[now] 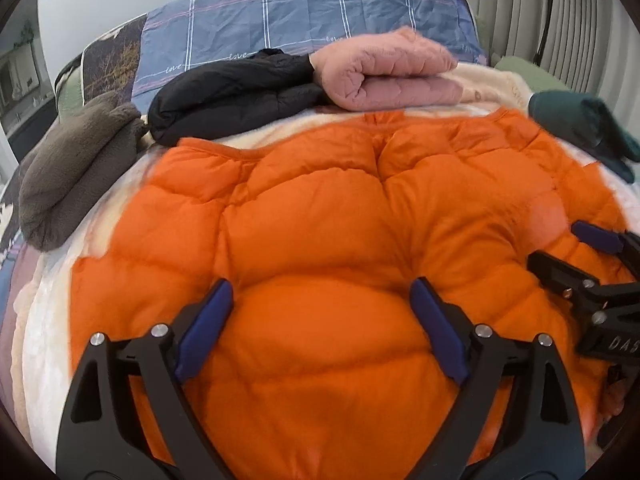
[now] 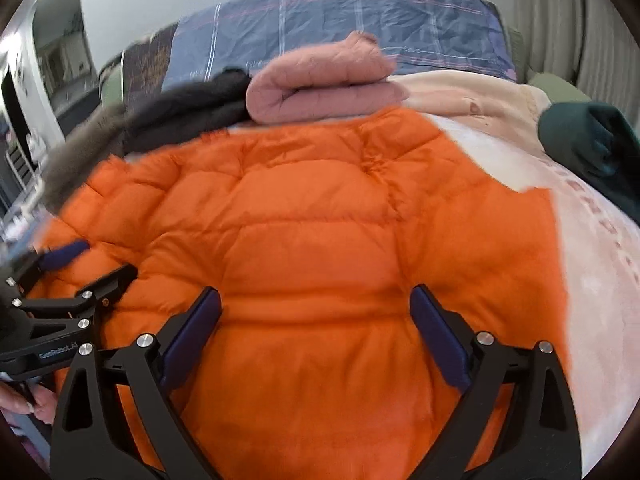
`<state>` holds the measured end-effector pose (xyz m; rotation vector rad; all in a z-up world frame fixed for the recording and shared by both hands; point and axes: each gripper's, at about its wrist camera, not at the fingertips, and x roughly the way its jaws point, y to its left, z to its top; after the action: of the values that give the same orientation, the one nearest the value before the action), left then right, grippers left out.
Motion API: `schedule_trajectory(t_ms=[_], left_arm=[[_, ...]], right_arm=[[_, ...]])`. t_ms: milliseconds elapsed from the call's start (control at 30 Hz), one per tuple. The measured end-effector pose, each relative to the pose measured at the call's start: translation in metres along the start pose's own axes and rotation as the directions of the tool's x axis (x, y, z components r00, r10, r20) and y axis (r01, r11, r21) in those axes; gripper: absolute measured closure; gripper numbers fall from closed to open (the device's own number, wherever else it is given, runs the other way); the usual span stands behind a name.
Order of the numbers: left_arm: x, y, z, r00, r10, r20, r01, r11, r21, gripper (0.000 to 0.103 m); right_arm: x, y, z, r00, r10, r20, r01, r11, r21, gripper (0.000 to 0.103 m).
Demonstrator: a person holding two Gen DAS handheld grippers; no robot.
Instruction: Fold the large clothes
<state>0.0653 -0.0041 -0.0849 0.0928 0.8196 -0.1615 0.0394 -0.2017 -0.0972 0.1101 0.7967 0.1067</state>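
An orange puffer jacket [image 1: 320,216] [image 2: 304,216] lies spread on a pale blanket on the bed. My left gripper [image 1: 322,300] hovers over its near part, jaws wide open with only the jacket's surface below and nothing pinched. My right gripper [image 2: 316,308] stands open the same way over the jacket's right half. Each gripper shows in the other's view: the right gripper [image 1: 576,252] at the right edge, the left gripper [image 2: 92,264] at the left edge, both over the jacket.
Folded clothes line the far side: a pink quilted jacket [image 1: 388,76] [image 2: 320,88], a black jacket [image 1: 228,92], a grey fleece [image 1: 76,168], a dark green garment [image 1: 592,132] [image 2: 592,144] at the right. A blue checked pillow [image 1: 304,16] lies behind. A hand [image 2: 28,400] shows at lower left.
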Motion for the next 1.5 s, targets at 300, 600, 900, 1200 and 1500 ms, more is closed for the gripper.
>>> schedule_trajectory(t_ms=[300, 600, 900, 1200, 1500], left_arm=[[-0.04, -0.015, -0.05, 0.999, -0.037, 0.023, 0.034, 0.993, 0.116, 0.012], [-0.032, -0.014, -0.055, 1.0, -0.021, 0.001, 0.021, 0.993, 0.115, 0.011], [-0.07, -0.022, -0.081, 0.999, -0.043, 0.028, 0.036, 0.979, 0.199, 0.009], [-0.076, -0.017, -0.078, 0.998, -0.055, 0.03, 0.05, 0.986, 0.157, 0.009], [-0.104, -0.002, -0.011, 0.971, 0.009, 0.24, -0.035, 0.994, 0.106, 0.015]], right_arm=[[-0.017, 0.008, -0.058, 0.999, -0.01, -0.048, 0.006, 0.997, -0.076, 0.007], [-0.022, 0.011, -0.055, 0.996, -0.02, -0.083, 0.012, 0.996, -0.089, 0.004], [-0.044, 0.008, -0.088, 0.991, 0.0, -0.136, -0.016, 0.994, -0.111, 0.002], [-0.068, 0.005, -0.071, 0.994, 0.014, -0.108, -0.021, 0.998, -0.064, 0.002], [-0.071, 0.005, 0.011, 0.996, 0.009, 0.083, -0.004, 0.998, -0.063, 0.002]])
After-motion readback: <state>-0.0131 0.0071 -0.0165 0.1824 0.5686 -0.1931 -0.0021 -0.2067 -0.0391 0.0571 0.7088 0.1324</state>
